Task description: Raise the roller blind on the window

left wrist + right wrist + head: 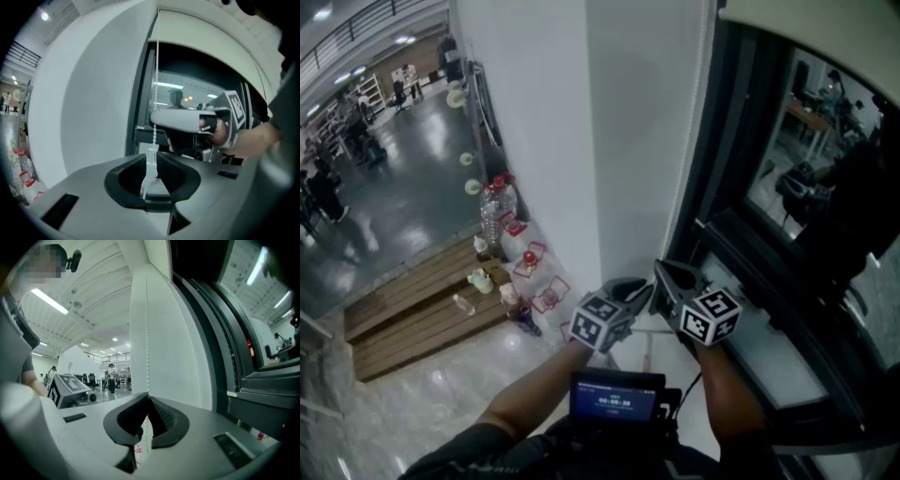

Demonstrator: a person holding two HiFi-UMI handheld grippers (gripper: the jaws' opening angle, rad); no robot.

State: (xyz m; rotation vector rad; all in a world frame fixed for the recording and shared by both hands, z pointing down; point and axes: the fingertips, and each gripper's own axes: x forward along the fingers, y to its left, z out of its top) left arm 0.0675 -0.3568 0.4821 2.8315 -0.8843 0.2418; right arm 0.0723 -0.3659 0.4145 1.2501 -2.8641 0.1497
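Mostly, we judged it nearly done: blind point(825, 28) looked high; right gripper point(149, 398) jaws were clamped on the chain point(147, 324), left gripper point(151, 158) jaws stood apart around it.

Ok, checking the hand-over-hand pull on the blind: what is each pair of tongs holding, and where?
The right tongs are shut on the bead chain, pinching its hanging run at their tips. The left tongs stand open around the chain, gripping nothing.

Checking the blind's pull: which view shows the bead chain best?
Left gripper view: the bead chain hangs sharp against the dark frame, into the left gripper's parted jaws. Right gripper view: pale on white wall, pinched by the right gripper. Head view: barely visible.
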